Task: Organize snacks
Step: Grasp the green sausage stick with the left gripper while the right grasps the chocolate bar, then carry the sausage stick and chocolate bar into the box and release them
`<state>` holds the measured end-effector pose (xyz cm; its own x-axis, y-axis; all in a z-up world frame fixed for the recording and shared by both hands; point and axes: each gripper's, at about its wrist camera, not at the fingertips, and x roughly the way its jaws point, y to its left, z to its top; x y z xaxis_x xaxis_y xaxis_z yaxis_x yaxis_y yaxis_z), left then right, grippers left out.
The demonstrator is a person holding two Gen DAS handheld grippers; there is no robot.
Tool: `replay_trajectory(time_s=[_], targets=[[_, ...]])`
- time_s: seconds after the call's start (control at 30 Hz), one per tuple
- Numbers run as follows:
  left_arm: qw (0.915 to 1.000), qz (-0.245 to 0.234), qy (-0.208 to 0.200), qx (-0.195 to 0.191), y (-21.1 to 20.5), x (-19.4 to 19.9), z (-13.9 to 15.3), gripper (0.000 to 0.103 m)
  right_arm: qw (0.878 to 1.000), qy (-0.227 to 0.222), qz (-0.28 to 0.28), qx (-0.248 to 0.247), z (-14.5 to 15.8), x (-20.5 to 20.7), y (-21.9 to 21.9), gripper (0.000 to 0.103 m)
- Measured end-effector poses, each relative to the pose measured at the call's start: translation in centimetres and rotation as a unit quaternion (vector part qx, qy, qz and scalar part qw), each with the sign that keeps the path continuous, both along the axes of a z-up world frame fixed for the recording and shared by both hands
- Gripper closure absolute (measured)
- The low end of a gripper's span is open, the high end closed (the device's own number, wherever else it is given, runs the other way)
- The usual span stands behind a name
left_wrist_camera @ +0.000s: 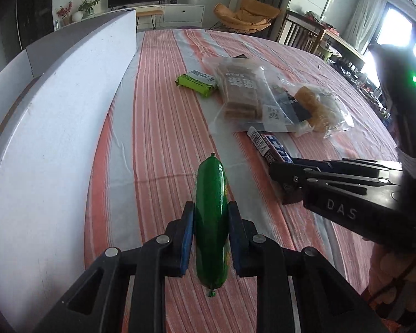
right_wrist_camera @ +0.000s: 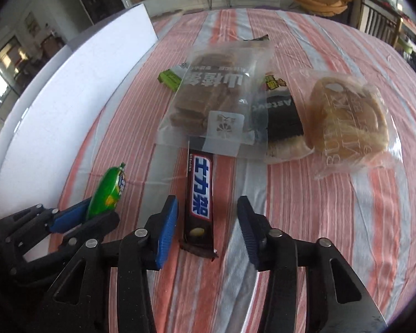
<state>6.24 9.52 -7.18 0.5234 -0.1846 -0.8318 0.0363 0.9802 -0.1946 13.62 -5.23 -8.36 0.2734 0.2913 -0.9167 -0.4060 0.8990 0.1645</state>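
Note:
My left gripper (left_wrist_camera: 210,224) is shut on a green sausage snack (left_wrist_camera: 210,216), held just above the striped tablecloth; it also shows in the right wrist view (right_wrist_camera: 108,191). My right gripper (right_wrist_camera: 206,222) is open, its jaws standing on either side of a brown chocolate bar (right_wrist_camera: 199,202) that lies on the cloth; the bar also shows in the left wrist view (left_wrist_camera: 269,145). Beyond it lie a clear bag of brown biscuits (right_wrist_camera: 216,102), a dark wafer pack (right_wrist_camera: 283,116), a bagged bun (right_wrist_camera: 349,116) and a green packet (right_wrist_camera: 169,79).
A white box (left_wrist_camera: 55,144) stands along the left side of the table, its wall close to the left gripper. The striped tablecloth (right_wrist_camera: 332,208) covers the table. Chairs and a TV cabinet stand beyond the far edge.

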Motion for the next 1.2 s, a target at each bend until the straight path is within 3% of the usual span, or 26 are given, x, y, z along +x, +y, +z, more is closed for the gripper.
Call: replay_trajectory(time_s=[0.1, 0.2, 0.3, 0.4, 0.43, 0.5, 0.6, 0.77, 0.8, 0.83, 0.87, 0.9, 0.97, 1.03, 1.1, 1.2], targets=[[0.9995, -0.006, -0.014, -0.027, 0.4, -1.3, 1.9, 0.081, 0.999, 0.014, -0.033, 0.038, 0.8, -0.8, -1.6, 0.084], [0.9974, -0.019, -0.036, -0.06, 0.5, -2.8, 4.6, 0.081, 0.984, 0.078, -0.09, 0.133, 0.6, -2.0, -5.2, 0.084], [0.9936, -0.025, -0.06, -0.093, 1.2, -4.1, 7.6, 0.081, 0.941, 0.152, -0.162, 0.255, -0.5, -2.7, -8.9, 0.084], [0.9897, -0.012, -0.086, -0.114, 3.4, -5.1, 10.5, 0.081, 0.897, 0.193, -0.2, 0.344, -0.7, -2.9, -10.5, 0.084], [0.9887, -0.003, -0.095, -0.116, 4.4, -5.4, 11.4, 0.081, 0.886, 0.198, -0.201, 0.367, -0.2, -2.8, -10.3, 0.084], [0.9873, 0.024, -0.113, -0.109, 6.9, -6.2, 13.0, 0.081, 0.877, 0.195, -0.184, 0.399, 1.8, -2.4, -8.8, 0.085], [0.9851, 0.085, -0.13, -0.074, 11.6, -7.3, 14.3, 0.081, 0.88, 0.176, -0.122, 0.423, 6.2, -1.9, -3.4, 0.085], [0.9724, 0.208, -0.101, 0.031, 18.8, -8.4, 13.0, 0.08, 0.906, 0.117, -0.001, 0.407, 12.8, -2.2, 8.1, 0.081], [0.9678, 0.227, -0.093, 0.055, 19.7, -8.6, 12.6, 0.073, 0.916, 0.097, 0.012, 0.388, 13.8, -2.4, 10.0, 0.075], [0.963, 0.244, -0.088, 0.073, 20.6, -9.0, 12.4, 0.053, 0.926, 0.079, 0.02, 0.369, 14.7, -2.7, 11.4, 0.069], [0.9578, 0.26, -0.088, 0.083, 21.2, -9.4, 12.3, 0.041, 0.931, 0.06, 0.028, 0.358, 15.6, -3.1, 12.3, 0.052], [0.9525, 0.275, -0.096, 0.088, 21.7, -9.9, 12.4, 0.022, 0.935, 0.031, 0.035, 0.353, 16.8, -3.5, 12.4, 0.046], [0.9428, 0.294, -0.127, 0.092, 21.6, -11.0, 12.9, 0.014, 0.945, -0.056, 0.046, 0.318, 18.9, -4.9, 11.2, 0.044], [0.9443, 0.282, -0.14, 0.096, 20.5, -10.9, 13.0, 0.011, 0.954, -0.158, 0.028, 0.253, 19.9, -6.5, 9.2, 0.034], [0.9537, 0.249, -0.146, 0.085, 18.6, -10.3, 13.2, 0.011, 0.955, -0.236, -0.01, 0.179, 19.6, -7.2, 6.7, 0.029], [0.9719, 0.173, -0.152, 0.048, 14.0, -9.2, 13.6, 0.01, 0.954, -0.276, -0.092, 0.075, 16.5, -6.8, 1.6, 0.027]])
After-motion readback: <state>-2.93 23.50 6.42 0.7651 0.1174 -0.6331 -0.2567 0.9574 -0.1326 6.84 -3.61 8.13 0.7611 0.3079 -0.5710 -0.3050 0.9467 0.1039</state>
